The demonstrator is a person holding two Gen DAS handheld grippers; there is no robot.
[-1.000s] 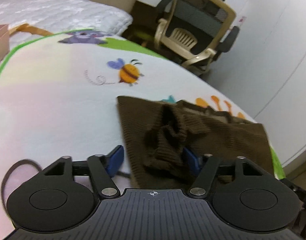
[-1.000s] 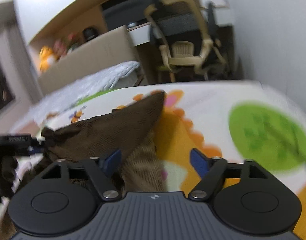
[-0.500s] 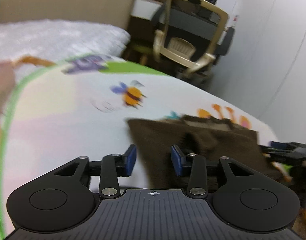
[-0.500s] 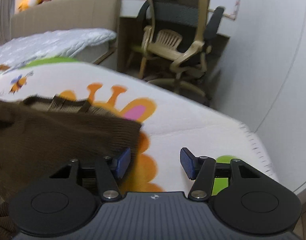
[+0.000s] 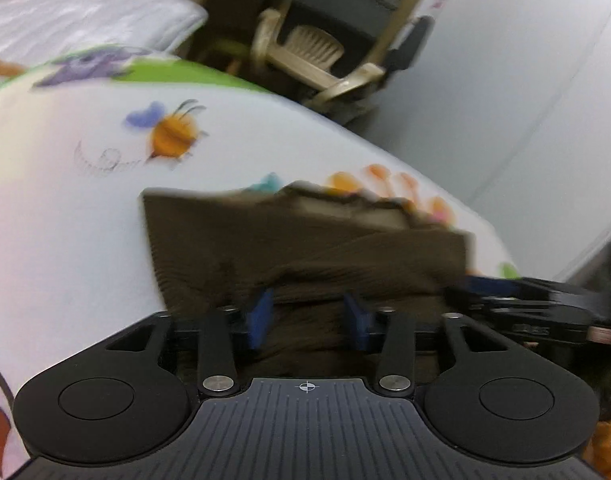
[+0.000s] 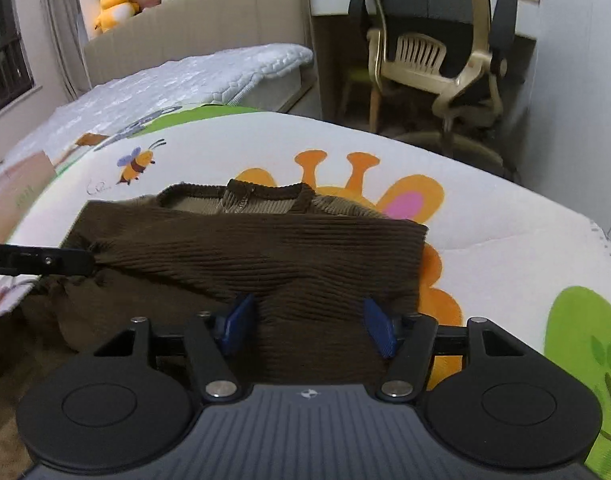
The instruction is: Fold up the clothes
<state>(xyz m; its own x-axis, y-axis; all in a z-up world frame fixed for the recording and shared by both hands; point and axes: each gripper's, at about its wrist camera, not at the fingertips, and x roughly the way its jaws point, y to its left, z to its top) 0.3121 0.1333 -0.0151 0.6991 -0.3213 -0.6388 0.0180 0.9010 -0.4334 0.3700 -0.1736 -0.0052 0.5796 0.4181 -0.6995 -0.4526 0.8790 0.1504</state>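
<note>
A dark brown ribbed sweater (image 6: 265, 252) lies on the cartoon play mat (image 6: 485, 224), collar at the far side, its sleeves folded across the body. In the left wrist view the sweater (image 5: 305, 240) is blurred. My left gripper (image 5: 307, 318) is open, low over the sweater's near part. My right gripper (image 6: 307, 328) is open above the sweater's near right part. The left gripper also shows in the right wrist view (image 6: 85, 262), its tip at the bunched fabric at the sweater's left edge. The right gripper shows at the right of the left wrist view (image 5: 477, 282).
A beige office chair (image 6: 445, 64) stands beyond the mat beside a white wall. A bed with a white quilt (image 6: 177, 80) lies at the back left, with plush toys (image 6: 113, 4) on its headboard ledge. The mat carries bee and giraffe prints.
Both grippers have moved in over the sweater. The bunched sleeve seen a second ago now lies flatter across the body. The left jaws closed partway, then widened a little.
</note>
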